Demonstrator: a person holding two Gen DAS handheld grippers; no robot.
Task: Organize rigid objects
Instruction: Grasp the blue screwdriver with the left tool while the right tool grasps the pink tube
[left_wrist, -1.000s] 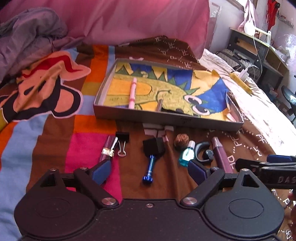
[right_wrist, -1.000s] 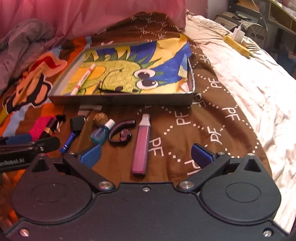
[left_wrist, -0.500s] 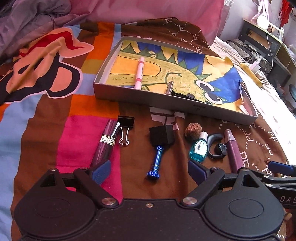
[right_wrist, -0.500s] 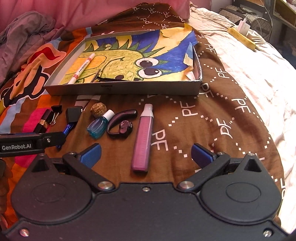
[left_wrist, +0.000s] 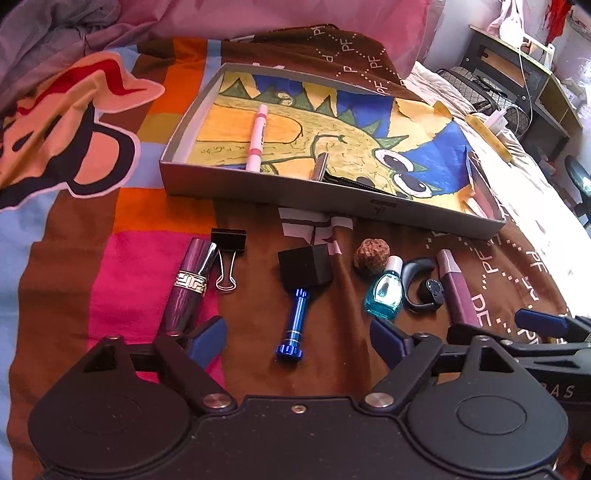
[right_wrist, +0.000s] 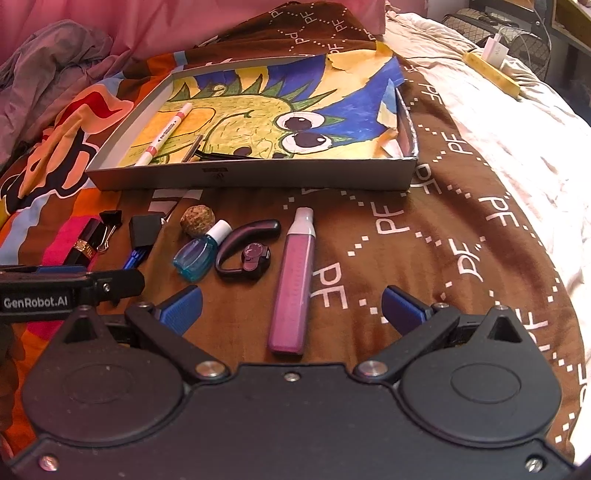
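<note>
While both grippers hang over it, the patchwork bedspread of brown, orange, pink and blue fabric (left_wrist: 66, 229) carries everything. Pink pillow (left_wrist: 295, 22) at the far end, cream sheet (right_wrist: 517, 147) on the right side.

Shallow grey cardboard box lid lined with a yellow-green-blue dinosaur drawing (left_wrist: 332, 199) sits mid-bed, front wall facing the cameras. Inside it: white-and-pink marker pen (left_wrist: 257, 137) lying lengthwise at left, a slim metal tool with a black end (left_wrist: 320, 167) near the front wall; cannot tell what that tool is.

Left gripper (left_wrist: 297, 338) spread wide, nothing between the blue pads, low over the blue-handled item. Right gripper (right_wrist: 291, 308) also spread wide, empty, its pads either side of the near end of the mauve tube.

Row of loose things on the spread in front of the box, none touching it. From the left: glossy purple lipstick tube with a gold band (left_wrist: 188, 284), black binder clip with wire handles (left_wrist: 227, 251) just beside it, black foam block on a metallic blue handle (left_wrist: 303, 280), brown rough walnut-like ball (left_wrist: 372, 255), small teal glass bottle with a white cap (left_wrist: 386, 291) near the ball, dark hook-shaped earpiece (right_wrist: 247, 253) just beside the bottle, long mauve plastic tube with a pale cap (right_wrist: 293, 280) at the right end.

Yellow power strip with a white plug (right_wrist: 491, 70) well apart on the sheet.
</note>
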